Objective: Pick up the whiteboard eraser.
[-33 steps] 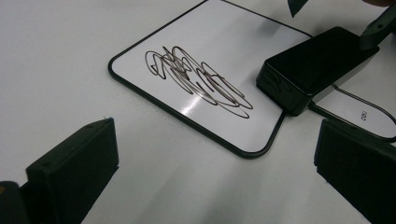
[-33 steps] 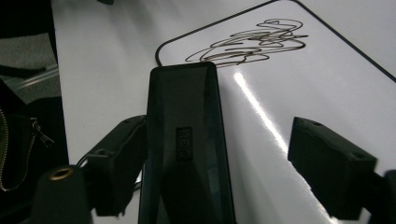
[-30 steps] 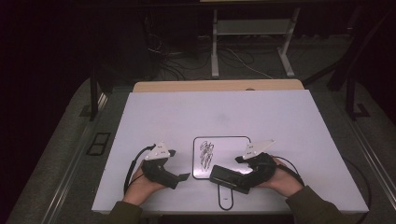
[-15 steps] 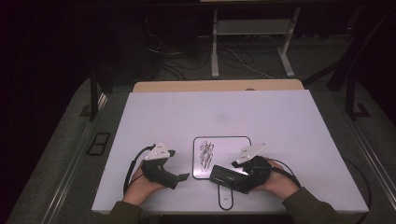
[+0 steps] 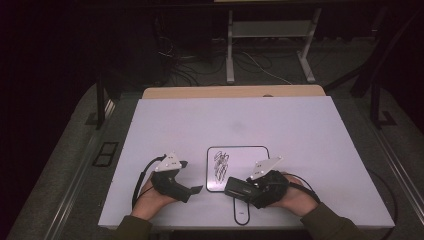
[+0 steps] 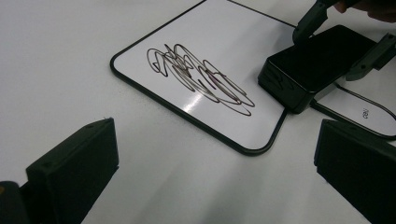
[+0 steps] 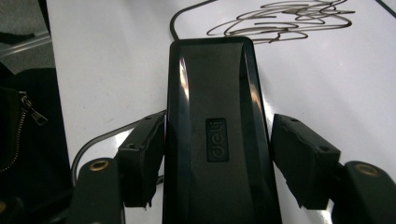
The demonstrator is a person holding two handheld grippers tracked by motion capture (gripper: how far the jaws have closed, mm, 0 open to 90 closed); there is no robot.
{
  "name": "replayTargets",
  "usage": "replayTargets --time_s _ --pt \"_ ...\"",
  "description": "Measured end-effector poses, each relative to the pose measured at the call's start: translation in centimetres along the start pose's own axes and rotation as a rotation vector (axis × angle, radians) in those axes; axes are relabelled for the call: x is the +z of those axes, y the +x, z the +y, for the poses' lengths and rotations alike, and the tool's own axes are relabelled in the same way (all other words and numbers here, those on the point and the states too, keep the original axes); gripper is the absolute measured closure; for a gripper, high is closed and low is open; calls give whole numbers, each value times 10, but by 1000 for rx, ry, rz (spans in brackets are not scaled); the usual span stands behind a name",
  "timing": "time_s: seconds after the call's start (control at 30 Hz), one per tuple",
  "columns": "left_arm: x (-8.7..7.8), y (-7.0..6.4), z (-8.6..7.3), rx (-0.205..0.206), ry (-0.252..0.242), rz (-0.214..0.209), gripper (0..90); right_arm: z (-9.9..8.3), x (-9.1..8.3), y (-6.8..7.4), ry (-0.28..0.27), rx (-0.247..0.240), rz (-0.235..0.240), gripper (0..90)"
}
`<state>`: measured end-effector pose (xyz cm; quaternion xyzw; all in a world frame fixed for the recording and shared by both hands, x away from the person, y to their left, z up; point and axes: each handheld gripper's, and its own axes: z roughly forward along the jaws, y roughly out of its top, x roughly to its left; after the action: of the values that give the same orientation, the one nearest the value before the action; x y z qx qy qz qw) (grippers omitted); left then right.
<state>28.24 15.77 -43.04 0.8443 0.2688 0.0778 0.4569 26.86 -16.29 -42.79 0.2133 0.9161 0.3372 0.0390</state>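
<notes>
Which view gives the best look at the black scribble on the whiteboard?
The left gripper view: the scribble lies whole and sharp in the middle of the whiteboard, every loop readable. In the high view it is a small dark tangle. The right gripper view catches its near loops beyond the black eraser.

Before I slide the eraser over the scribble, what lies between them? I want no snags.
Nothing: in the left gripper view, only bare whiteboard separates the eraser from the scribble.

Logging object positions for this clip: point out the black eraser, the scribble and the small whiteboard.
black eraser (image 7: pixel 217 135), right gripper view, logo on its top.
scribble (image 6: pixel 201 79), left gripper view, middle of the lines.
small whiteboard (image 5: pixel 252 155), high view, bare upper-right part.
</notes>
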Motion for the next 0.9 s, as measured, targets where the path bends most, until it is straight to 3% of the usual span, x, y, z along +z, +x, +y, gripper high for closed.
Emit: replayTargets --time_s 0.6,0.9 --pt "1 0 0 1 4 1 0 -2 4 1 23 -24 -6 378" --pt "0 0 0 3 6 1 0 -1 5 1 30 -8 11 381"
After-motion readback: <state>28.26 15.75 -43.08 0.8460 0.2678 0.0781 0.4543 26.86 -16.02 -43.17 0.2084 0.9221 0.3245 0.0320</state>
